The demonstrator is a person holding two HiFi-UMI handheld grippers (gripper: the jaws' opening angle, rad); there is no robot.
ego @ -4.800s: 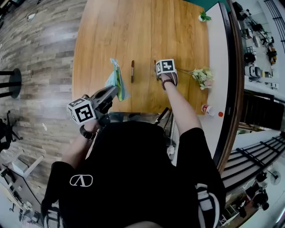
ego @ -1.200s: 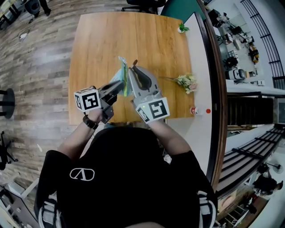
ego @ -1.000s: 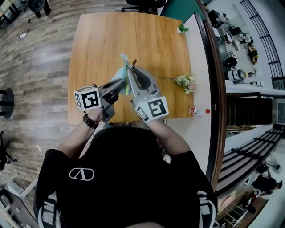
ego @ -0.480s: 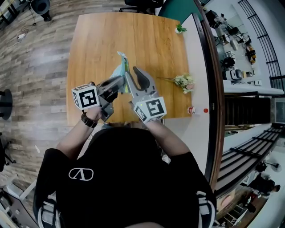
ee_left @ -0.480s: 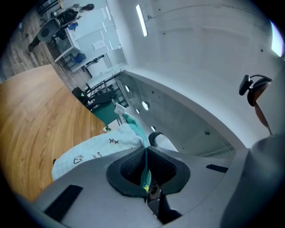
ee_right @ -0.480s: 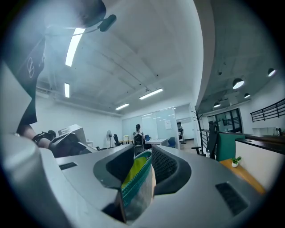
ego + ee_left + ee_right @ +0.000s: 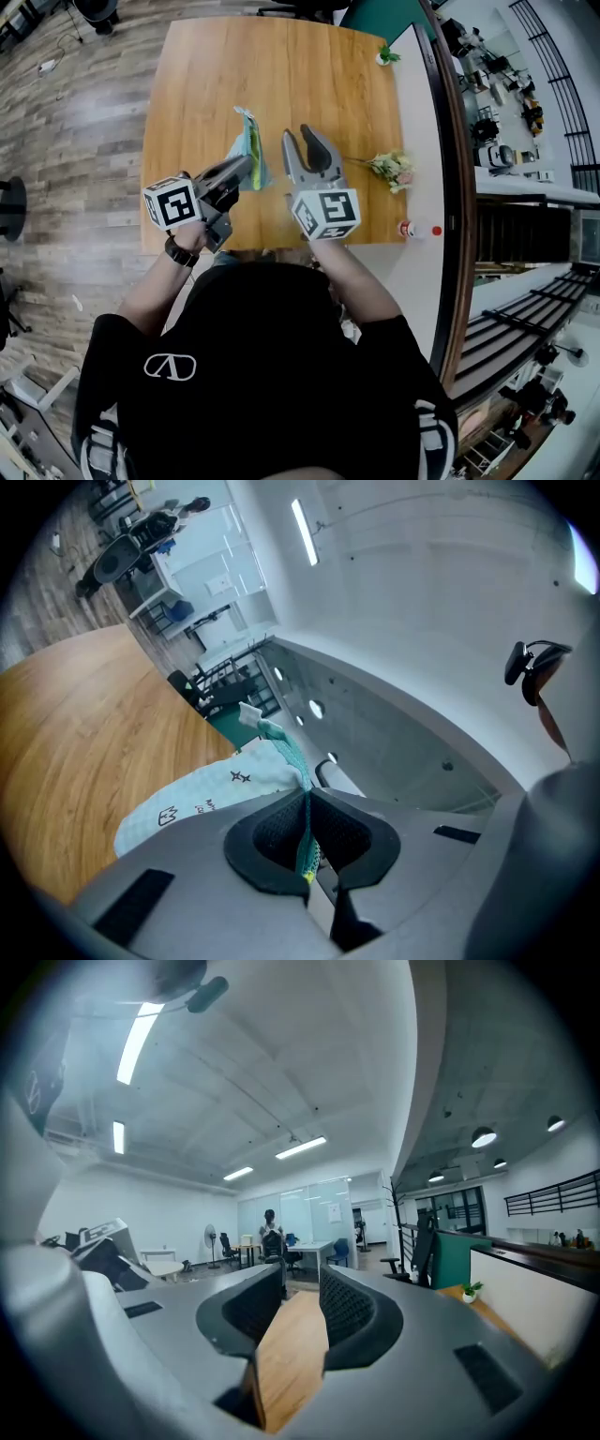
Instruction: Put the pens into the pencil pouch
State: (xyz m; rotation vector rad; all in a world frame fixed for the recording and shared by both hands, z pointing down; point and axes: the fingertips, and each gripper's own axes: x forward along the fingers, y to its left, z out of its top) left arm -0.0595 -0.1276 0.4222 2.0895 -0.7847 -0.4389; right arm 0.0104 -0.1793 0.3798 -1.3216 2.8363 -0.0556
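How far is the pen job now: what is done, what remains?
Done, apparently: no pen lies on the table. In hand: left gripper shut on the pouch edge; right gripper empty, its jaws just opening. Left: perhaps closing the pouch; its contents are hidden.

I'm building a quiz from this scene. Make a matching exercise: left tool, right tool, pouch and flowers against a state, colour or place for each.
1. left tool
2. right tool
3. pouch
4. flowers

A. lying on the table's right side
B. open, with nothing between
C. pale, with small star prints
D. shut on a cloth edge

Pairs: 1-D, 2-B, 3-C, 4-A.
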